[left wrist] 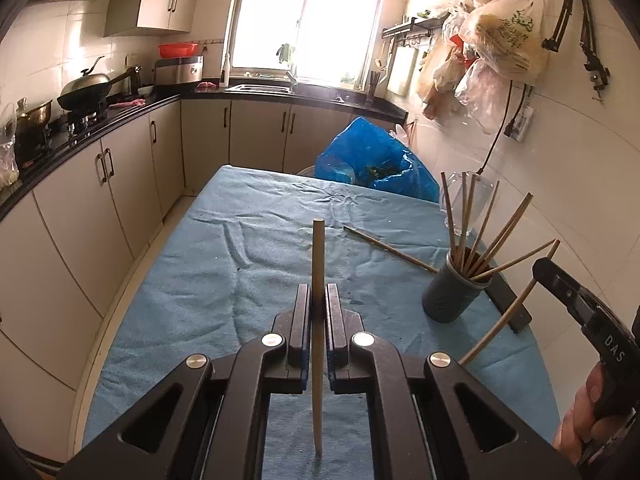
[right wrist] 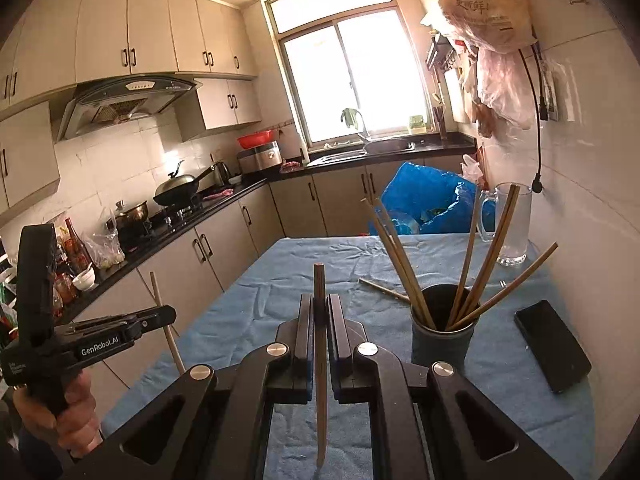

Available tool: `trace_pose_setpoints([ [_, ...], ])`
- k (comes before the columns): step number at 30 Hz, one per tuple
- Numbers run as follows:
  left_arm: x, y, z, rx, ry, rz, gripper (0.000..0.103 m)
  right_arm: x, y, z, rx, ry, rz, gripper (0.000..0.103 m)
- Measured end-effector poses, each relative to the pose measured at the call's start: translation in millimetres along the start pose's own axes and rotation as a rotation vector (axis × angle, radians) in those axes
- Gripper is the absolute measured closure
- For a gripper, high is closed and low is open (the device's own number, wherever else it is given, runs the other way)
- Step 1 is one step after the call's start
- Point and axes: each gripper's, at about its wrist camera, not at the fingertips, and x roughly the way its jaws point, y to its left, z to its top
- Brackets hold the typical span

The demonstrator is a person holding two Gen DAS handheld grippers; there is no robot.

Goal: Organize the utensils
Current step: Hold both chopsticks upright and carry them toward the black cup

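My left gripper (left wrist: 318, 298) is shut on a wooden chopstick (left wrist: 318, 256) that stands upright between its jaws above the blue cloth. My right gripper (right wrist: 320, 306) is shut on another chopstick (right wrist: 319, 280), also upright. A dark grey holder cup (left wrist: 452, 296) with several chopsticks stands to the right on the table; it also shows in the right wrist view (right wrist: 442, 340). A pair of loose chopsticks (left wrist: 388, 248) lies on the cloth behind the cup. The right gripper (left wrist: 560, 284) shows in the left view, the left gripper (right wrist: 160, 316) in the right view.
The table with a blue cloth (left wrist: 240, 264) runs toward a blue plastic bag (left wrist: 372, 160). A black phone (right wrist: 552, 344) lies right of the cup. A glass mug (right wrist: 512, 224) stands by the tiled wall. Kitchen counters and cabinets (left wrist: 120, 168) line the left side.
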Motion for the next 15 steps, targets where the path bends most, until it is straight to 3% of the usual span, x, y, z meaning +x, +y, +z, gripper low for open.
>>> trace_pose_setpoints([
  [15,5.1,-18.0,4.1,0.028,0.016,-0.017,0.097,-20.8,-20.9,5.6,0.044,-0.043,-0.034,0.096],
])
